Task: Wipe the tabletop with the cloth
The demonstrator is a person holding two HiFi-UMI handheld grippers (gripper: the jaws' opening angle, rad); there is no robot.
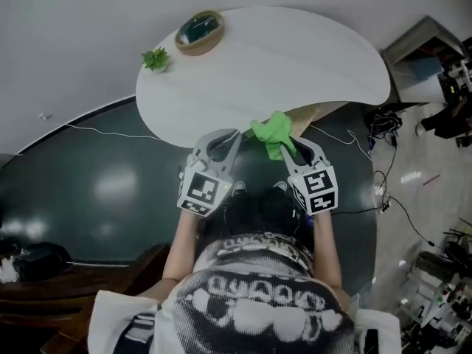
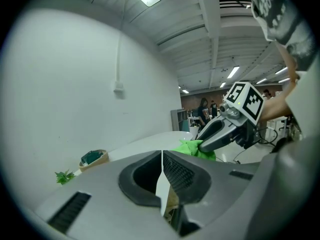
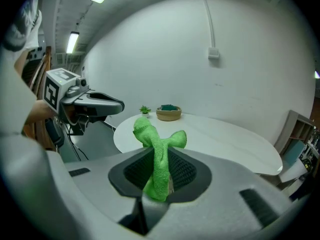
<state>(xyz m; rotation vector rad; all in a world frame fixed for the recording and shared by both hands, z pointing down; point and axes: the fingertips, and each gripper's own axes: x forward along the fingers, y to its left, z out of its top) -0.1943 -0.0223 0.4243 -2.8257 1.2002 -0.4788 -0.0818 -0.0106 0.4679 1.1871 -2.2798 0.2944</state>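
A bright green cloth (image 3: 159, 151) is pinched upright between the jaws of my right gripper (image 3: 161, 174), its two loose ends flaring above them. In the head view the cloth (image 1: 274, 133) hangs over the near edge of the white rounded tabletop (image 1: 280, 65), with the right gripper (image 1: 295, 150) just behind it. My left gripper (image 1: 220, 144) is held beside it at the same table edge, its jaws pressed together on nothing (image 2: 162, 176). From the left gripper view I see the cloth (image 2: 196, 148) and the right gripper (image 2: 225, 129) off to the right.
At the far left of the table stand a wicker bowl with a dark green thing in it (image 1: 200, 32) and a small green plant (image 1: 155, 58). The floor is dark, with cables (image 1: 380, 135) to the right and a white cable (image 1: 103, 131) to the left. Grey furniture (image 1: 424, 50) stands right of the table.
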